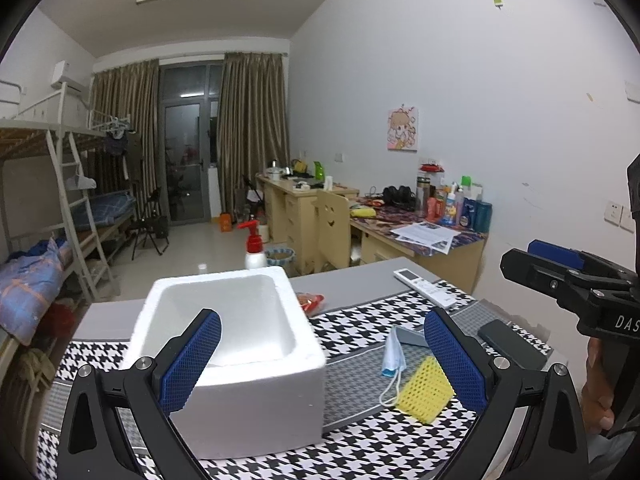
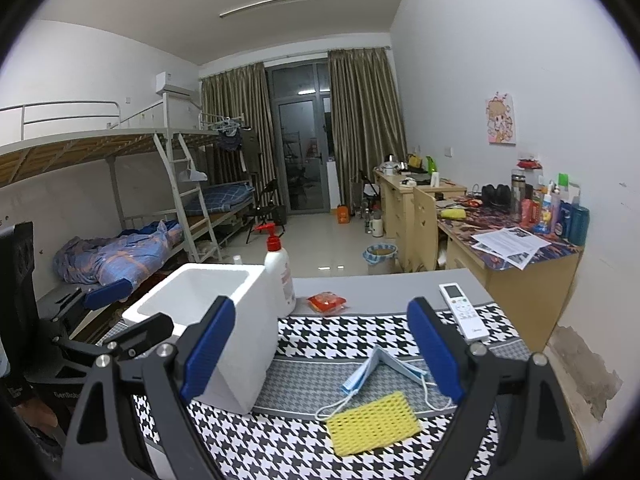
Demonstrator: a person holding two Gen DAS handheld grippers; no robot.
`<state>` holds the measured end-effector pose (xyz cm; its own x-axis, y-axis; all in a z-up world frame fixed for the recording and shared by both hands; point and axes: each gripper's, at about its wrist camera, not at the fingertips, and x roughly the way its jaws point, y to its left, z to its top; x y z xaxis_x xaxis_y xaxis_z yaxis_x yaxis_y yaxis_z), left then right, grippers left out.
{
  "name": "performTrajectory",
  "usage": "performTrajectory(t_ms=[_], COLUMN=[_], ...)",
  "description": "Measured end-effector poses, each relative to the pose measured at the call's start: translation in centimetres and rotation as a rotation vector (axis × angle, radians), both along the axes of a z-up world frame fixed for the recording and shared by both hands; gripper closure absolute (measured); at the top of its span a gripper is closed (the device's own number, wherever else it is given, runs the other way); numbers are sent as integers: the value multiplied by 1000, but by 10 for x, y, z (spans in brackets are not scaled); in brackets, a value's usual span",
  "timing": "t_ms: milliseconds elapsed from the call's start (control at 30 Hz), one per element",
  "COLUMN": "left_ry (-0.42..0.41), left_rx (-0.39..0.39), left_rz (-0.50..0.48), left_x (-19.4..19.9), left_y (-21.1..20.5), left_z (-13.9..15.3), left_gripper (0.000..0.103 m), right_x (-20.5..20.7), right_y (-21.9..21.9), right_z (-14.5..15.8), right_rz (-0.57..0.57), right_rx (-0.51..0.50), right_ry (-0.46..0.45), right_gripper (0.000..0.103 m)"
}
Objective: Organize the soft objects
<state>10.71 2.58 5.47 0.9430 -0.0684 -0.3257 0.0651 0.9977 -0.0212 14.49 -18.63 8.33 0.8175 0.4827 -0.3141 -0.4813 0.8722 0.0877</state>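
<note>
Evenly lit from a long ceiling tube lamp [image 2: 265,3], cool and fairly dim, with dark glass in the balcony door [image 2: 301,136]. Strong fisheye bending and black vignette at the corners. Soft shadows only; slight glare on the glossy tiled floor [image 2: 320,248]; sharp throughout.

Yellow mesh sponge [image 2: 374,424] flat on houndstooth cloth; blue face mask [image 2: 366,374] beside it; white foam box [image 2: 224,320] empty, upright.

You have a grey table [image 2: 384,280] with a black-and-white houndstooth cloth [image 2: 328,336] on it. On the cloth, the white foam box [image 2: 224,320] stands at 10 o'clock, and the yellow mesh sponge [image 2: 372,424] at 6, touching the blue face mask [image 2: 368,372]. The white remote control [image 2: 464,312] lies at 2.
</note>
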Motion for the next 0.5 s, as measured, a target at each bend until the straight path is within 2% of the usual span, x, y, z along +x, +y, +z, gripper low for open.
performTrajectory(t_ms=[300,500], left_ry=[32,42], left_rx=[2,-2], left_rz=[-61,-52], left_x=[6,10], left_y=[-26,-36], left_z=[-7,-14], left_gripper=[1,1], right_x=[0,7], right_y=[-18,-23], right_z=[-3,-8], right_rz=[-43,-49], right_rx=[12,-4], right_ry=[13,24], right_gripper=[12,12])
